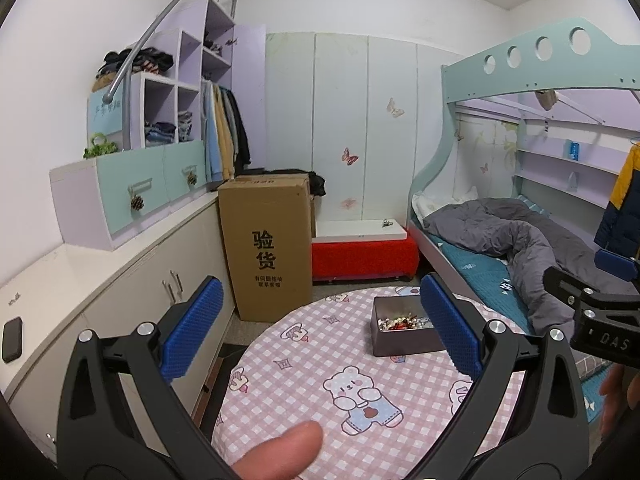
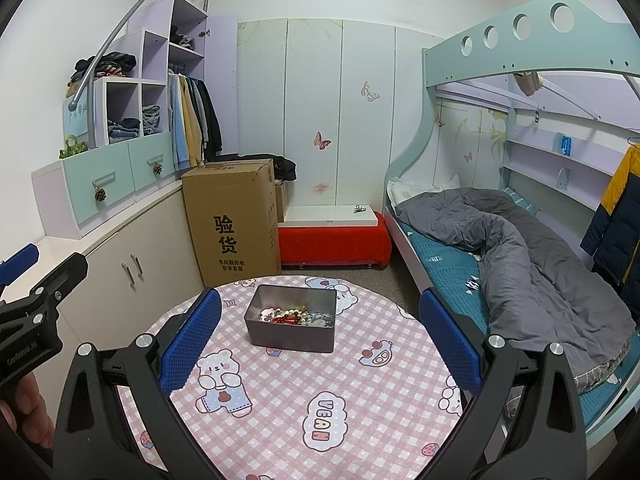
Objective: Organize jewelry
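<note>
A dark grey metal box [image 2: 292,330] stands on a round table [image 2: 320,400] with a pink checked bear-print cloth. Mixed jewelry [image 2: 296,316], beads and red pieces, lies heaped inside it. The box also shows in the left wrist view [image 1: 404,336], with the jewelry [image 1: 400,322] in it. My left gripper [image 1: 320,320] is open and empty, held above the table's near side, left of the box. My right gripper [image 2: 320,320] is open and empty, held above the table with the box seen between its blue pads [image 2: 448,340].
A tall cardboard box [image 2: 232,220] stands on the floor behind the table. A red bench with a white top [image 2: 332,232] sits at the back wall. A bunk bed [image 2: 520,260] with a grey duvet runs along the right. Cabinets [image 2: 132,264] line the left wall.
</note>
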`<state>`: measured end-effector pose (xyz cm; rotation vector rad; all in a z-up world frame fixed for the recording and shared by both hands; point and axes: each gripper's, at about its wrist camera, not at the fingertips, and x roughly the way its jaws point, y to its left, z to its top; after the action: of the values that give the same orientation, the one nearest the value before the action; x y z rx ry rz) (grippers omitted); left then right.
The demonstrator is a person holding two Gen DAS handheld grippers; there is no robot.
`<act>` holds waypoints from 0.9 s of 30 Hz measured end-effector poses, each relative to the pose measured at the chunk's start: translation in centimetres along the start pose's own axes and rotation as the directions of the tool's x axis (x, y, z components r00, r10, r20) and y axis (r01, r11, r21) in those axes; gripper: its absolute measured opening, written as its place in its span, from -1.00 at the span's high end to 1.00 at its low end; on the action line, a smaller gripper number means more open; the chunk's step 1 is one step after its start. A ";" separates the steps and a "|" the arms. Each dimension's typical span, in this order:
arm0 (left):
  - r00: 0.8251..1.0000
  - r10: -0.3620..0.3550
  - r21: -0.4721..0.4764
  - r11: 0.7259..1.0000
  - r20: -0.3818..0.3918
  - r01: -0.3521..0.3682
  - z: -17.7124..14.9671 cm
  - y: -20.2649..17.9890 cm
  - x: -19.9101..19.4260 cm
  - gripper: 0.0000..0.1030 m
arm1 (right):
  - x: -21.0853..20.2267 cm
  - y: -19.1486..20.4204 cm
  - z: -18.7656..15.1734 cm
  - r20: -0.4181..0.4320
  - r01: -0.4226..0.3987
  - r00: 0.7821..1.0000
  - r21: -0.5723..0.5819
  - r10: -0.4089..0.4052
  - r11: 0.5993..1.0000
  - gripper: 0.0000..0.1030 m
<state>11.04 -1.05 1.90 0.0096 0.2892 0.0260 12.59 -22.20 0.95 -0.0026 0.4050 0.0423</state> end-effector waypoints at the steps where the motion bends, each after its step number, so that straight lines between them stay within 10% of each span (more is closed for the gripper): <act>1: 1.000 0.001 -0.001 1.000 -0.005 -0.001 -0.1 0.1 0.2 -0.88 | 0.0 0.0 0.0 -0.001 0.000 1.000 0.000 0.000 1.000 -0.85; 27: 1.000 -0.025 0.000 1.000 0.006 0.025 0.1 0.5 0.1 -0.88 | 0.2 -0.8 -0.1 -0.007 -0.003 1.000 0.003 0.003 1.000 -0.85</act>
<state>11.16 -0.52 1.97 0.0060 0.2838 0.0010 12.75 -22.99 0.77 0.0008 0.4118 0.0449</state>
